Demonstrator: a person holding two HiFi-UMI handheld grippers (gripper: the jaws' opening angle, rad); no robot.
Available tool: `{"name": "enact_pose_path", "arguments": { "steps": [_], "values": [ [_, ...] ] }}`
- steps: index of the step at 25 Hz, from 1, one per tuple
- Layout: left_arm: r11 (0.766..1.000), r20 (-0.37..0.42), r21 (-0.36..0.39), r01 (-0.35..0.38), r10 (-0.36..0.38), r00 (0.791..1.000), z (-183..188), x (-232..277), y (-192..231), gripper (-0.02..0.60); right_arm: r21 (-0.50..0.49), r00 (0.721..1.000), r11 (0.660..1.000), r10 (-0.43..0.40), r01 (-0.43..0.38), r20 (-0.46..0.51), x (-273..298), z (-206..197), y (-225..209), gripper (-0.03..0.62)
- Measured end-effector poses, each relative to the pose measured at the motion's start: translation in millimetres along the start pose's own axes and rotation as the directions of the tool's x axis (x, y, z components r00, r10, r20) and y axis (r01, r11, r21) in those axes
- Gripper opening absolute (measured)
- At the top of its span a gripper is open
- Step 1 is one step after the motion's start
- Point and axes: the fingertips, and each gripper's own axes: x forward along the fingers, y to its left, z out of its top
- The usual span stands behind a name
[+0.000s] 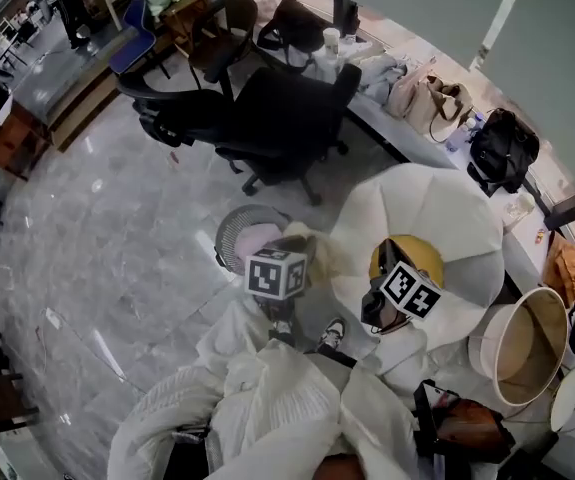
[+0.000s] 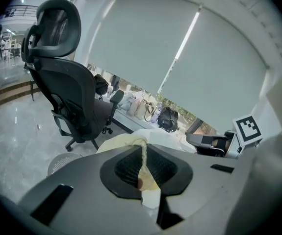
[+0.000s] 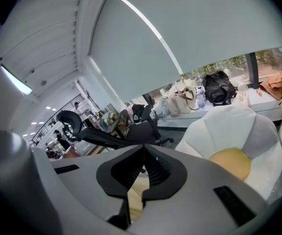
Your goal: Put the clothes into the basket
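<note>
the task is in its carrying stage, with the end not yet near. the left gripper (image 2: 143, 170) has its jaws pressed together on a thin fold of the cream cloth (image 2: 150, 196). the right gripper (image 3: 143, 168) is likewise clamped on a strip of the same pale fabric, which shows just under its jaws. in the head view the rest of the cloth hangs as a big loose bundle below both grippers, close to the person; whether its lowest part touches the floor cannot be told.

the white basket (image 1: 483, 348) stands at the right, just beside the flower cushion (image 1: 437, 208). its inside looks bare, so nothing seems to have gone in there. a mesh bin (image 1: 227, 236) ahead of the left gripper holds something pinkish; whether that is clothing, or whether this bin is the one meant, cannot be told.

what is left, by this reading: bring the held cloth over the basket, lower it in, and open both grippers.
</note>
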Motion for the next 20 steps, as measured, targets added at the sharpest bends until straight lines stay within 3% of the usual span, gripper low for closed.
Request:
{"name": "enact_pose_path", "arguments": {
  "steps": [5, 12, 20],
  "values": [
    [0.997, 0.075, -0.048, -0.057, 0.06, 0.995, 9, -29, 29, 0.025, -0.056, 0.997, 0.996, 0.071, -0.073, -0.041, 15, -10, 41, 0.025],
    [0.976, 0.134, -0.148, -0.161, 0.181, 0.974, 12, -78, 89, 0.025, -0.11, 0.981, 0.978, 0.164, -0.175, -0.106, 44, -27, 104, 0.025],
    [0.945, 0.156, -0.234, -0.228, 0.268, 0.951, 8, -119, 148, 0.025, -0.154, 0.958, 0.957, 0.218, -0.248, -0.188, 72, -57, 162, 0.025]
  ]
}}
